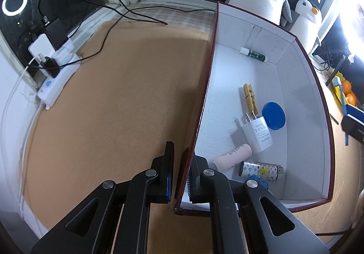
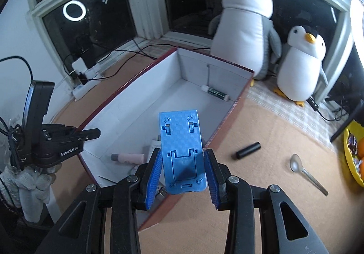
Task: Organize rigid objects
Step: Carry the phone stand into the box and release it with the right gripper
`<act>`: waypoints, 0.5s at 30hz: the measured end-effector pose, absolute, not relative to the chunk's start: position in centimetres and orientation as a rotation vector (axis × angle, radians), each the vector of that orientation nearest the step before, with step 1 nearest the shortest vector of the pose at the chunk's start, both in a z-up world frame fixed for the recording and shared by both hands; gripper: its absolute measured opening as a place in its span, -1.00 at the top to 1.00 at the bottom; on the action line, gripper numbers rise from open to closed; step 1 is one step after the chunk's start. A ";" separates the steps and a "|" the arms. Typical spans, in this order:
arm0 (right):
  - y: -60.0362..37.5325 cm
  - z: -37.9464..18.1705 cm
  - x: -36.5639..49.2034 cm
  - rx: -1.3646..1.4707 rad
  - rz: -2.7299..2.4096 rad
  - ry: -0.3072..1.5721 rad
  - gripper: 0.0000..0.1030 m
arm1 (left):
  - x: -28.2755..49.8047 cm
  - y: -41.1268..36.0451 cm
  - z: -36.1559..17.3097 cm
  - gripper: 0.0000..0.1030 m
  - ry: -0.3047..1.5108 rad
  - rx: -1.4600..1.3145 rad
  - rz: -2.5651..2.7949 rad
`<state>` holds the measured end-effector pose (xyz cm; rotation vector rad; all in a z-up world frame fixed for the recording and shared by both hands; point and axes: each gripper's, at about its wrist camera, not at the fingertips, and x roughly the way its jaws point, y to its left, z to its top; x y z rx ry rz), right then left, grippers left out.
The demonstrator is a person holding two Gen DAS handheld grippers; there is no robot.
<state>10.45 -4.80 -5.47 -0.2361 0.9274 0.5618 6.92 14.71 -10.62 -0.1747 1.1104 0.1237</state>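
A white-lined box with dark red outside point(image 1: 302, 103) point(image 2: 141, 106) lies on the tan mat. My left gripper point(image 1: 182, 163) is shut on the box's left wall point(image 1: 206, 92); it also shows in the right wrist view point(image 2: 91, 134). Inside lie a white charger point(image 1: 258, 134), a blue lid point(image 1: 273, 115), a wooden clothespin point(image 1: 250, 98), a pink tube point(image 1: 233, 157), a patterned lighter point(image 1: 261, 168) and a green-labelled tube point(image 1: 252, 54). My right gripper point(image 2: 183, 163) is shut on a blue phone stand point(image 2: 182, 151), held above the box's near end.
On the mat right of the box lie a black cylinder point(image 2: 248, 150) and a metal spoon point(image 2: 307, 173). A yellow fruit bowl point(image 2: 353, 156) sits far right. Two plush penguins point(image 2: 245, 26) stand behind the box. A white power strip with cables point(image 1: 56, 74) is at the left.
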 end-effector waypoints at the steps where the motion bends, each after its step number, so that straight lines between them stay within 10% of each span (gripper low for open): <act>1: -4.4 -5.6 10.4 -0.238 0.568 0.930 0.34 | 7.0 14.7 -10.6 0.86 1.110 -0.174 0.122; 15: 0.2 -8.4 11.7 -0.278 0.621 0.999 0.34 | 7.3 14.8 -10.8 0.86 1.106 -0.171 0.126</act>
